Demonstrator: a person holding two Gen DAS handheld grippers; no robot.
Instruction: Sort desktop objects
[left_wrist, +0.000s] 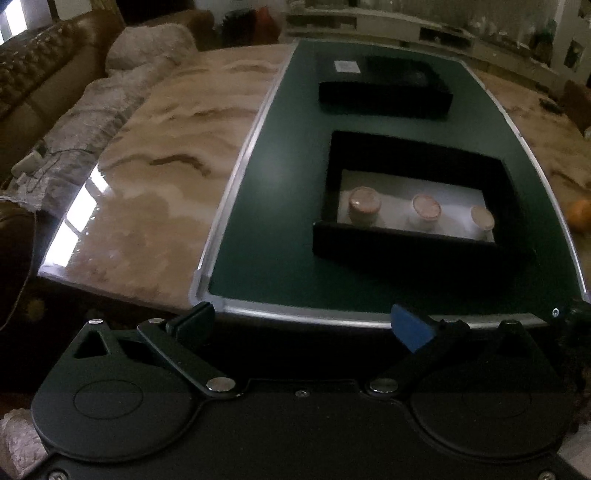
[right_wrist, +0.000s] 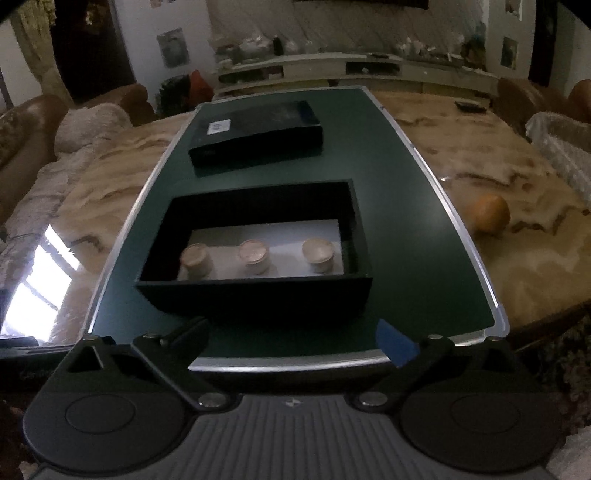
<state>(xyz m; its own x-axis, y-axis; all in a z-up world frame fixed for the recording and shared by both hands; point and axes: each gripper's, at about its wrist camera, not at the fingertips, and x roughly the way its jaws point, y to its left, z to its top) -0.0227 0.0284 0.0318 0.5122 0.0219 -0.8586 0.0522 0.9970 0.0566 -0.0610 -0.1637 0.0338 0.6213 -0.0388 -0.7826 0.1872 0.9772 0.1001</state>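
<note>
An open black box sits on a dark green mat. It holds three small round jars with pinkish lids on a white liner. A black lid with a white label lies farther back on the mat. My left gripper is open and empty, at the mat's near edge. My right gripper is open and empty, just in front of the box's near wall.
The mat lies on a marbled beige table. An orange rests on the table right of the mat. A sofa with fluffy cushions stands at the left. A low cabinet runs along the back.
</note>
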